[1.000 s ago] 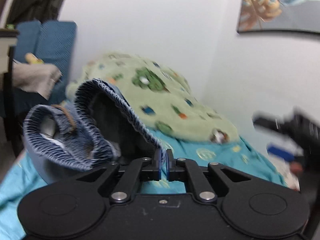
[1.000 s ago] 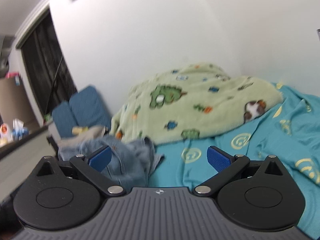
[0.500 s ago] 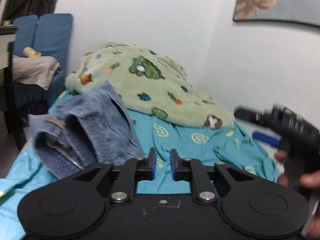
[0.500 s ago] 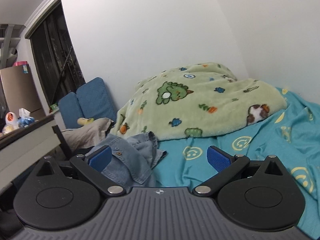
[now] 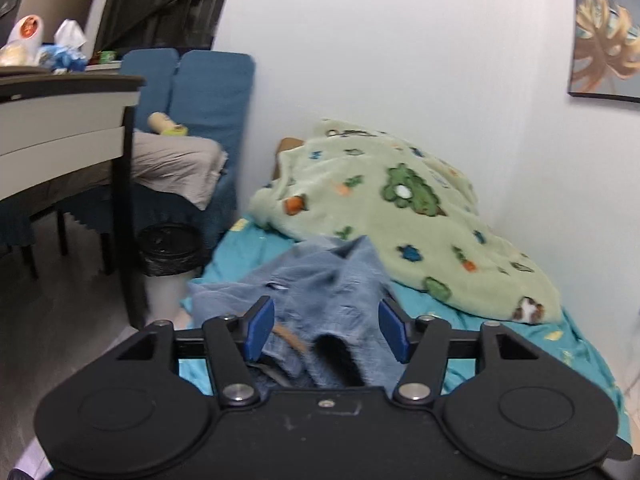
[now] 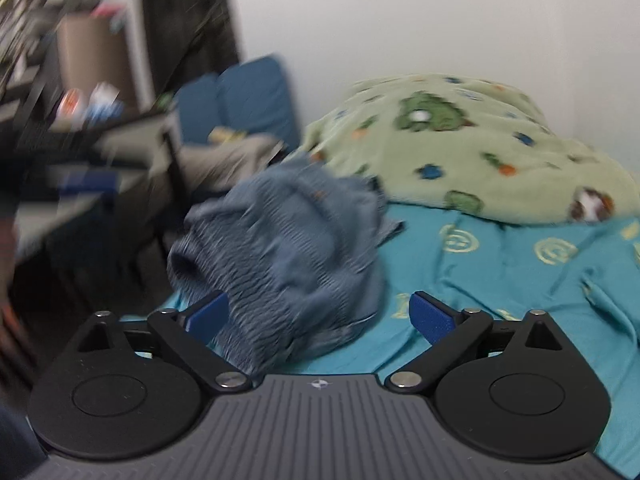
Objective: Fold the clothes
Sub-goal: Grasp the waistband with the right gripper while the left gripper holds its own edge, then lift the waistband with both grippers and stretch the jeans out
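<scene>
Left gripper [image 5: 326,330], pinching the jeans [image 5: 320,284] a second ago, now spread wide; right gripper [image 6: 318,318] spread too. Jeans dropped crumpled on the bed [image 6: 520,280], unfolded.

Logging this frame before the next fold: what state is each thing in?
Left gripper: open, holding nothing.
Right gripper: open, holding nothing.
Denim garment: crumpled heap on the sheet, unfolded.
Blanket: bunched against the wall.
Sheet: wrinkled.
</scene>
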Demonstrator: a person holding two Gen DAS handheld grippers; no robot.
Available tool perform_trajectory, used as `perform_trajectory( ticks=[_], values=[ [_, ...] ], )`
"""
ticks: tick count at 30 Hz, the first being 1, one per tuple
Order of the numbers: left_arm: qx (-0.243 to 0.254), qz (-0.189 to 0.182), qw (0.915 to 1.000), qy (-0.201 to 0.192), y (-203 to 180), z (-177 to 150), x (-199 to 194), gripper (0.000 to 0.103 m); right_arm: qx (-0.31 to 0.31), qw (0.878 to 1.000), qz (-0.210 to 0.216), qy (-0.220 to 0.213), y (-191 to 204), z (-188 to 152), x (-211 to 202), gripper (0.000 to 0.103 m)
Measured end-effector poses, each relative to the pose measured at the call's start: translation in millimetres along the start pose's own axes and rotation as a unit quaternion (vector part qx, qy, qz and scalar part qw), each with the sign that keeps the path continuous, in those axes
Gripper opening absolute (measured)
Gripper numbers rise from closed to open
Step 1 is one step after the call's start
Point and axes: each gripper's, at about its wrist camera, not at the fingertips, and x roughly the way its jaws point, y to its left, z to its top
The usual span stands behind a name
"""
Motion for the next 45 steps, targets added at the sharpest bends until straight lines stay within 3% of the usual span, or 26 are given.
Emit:
perform_trajectory(
  ticks=[4, 7, 9, 11, 15, 17, 20, 23, 30, 36, 41, 44, 45],
  values=[
    [0.019, 0.019, 0.9993, 0.027, 20.0, -7.4, 18.5, 0.055, -0.041, 0.999, 0.011, -0.004, 26.2, 2.9, 26.4, 0.09],
    [-0.006, 0.02, 0.9992, 0.035, 36.2, -5.4, 31.4, 0.054, -0.056, 0.998, 0.006, -0.003, 43.2, 6.8, 53.4, 0.083],
    [-0.017, 0.024, 0.9991, 0.03, 43.7, -5.4, 38.4, 0.055, -0.076, 0.997, -0.007, -0.005, 54.6, 6.1, 67.7, 0.07],
    [-0.023, 0.031, 0.9989, 0.028, 50.5, -9.6, 48.1, 0.055, -0.093, 0.995, -0.022, -0.009, 61.8, 2.6, 78.8, 0.067],
    [-0.027, 0.041, 0.9967, 0.065, 60.7, -23.4, 77.2, 0.054, -0.096, 0.995, -0.031, -0.012, 63.2, 2.9, 93.1, 0.044],
    [-0.024, 0.029, 0.9964, 0.075, 58.8, -27.2, 83.3, 0.054, -0.094, 0.995, -0.033, -0.017, 61.1, 5.2, 94.6, 0.035],
    [0.033, -0.006, 0.9968, 0.072, 36.0, -35.4, 79.4, 0.054, -0.089, 0.994, -0.049, -0.031, 57.4, 9.0, 90.9, 0.015],
    [0.081, -0.024, 0.9942, 0.067, 15.7, -43.6, 73.4, 0.054, -0.07, 0.993, -0.081, -0.046, 45.7, 16.5, 81.2, 0.007],
    [0.11, -0.019, 0.9929, 0.04, -2.3, -54.0, 56.0, 0.054, 0.048, 0.988, -0.141, -0.049, -19.7, 23.8, 60.9, 0.007],
    [0.109, -0.002, 0.9937, 0.026, -9.7, -57.7, 51.0, 0.054, 0.144, 0.97, -0.195, 0.03, -78.6, -7.7, 82.4, 0.012],
    [0.12, 0.019, 0.9916, 0.045, -11.4, -66.7, 45.4, 0.054, 0.106, 0.971, -0.209, 0.049, -76.8, -28.9, 91.8, 0.018],
    [0.142, 0.04, 0.9878, 0.052, -14.3, -69.9, 41.6, 0.054, 0.068, 0.973, -0.221, 0.023, -66.1, -25.4, 80.0, 0.028],
    [0.144, 0.051, 0.9868, 0.054, -14.1, -70.4, 42.4, 0.054, 0.051, 0.973, -0.227, 0.002, -59.6, -21.7, 74.3, 0.038]
  ],
)
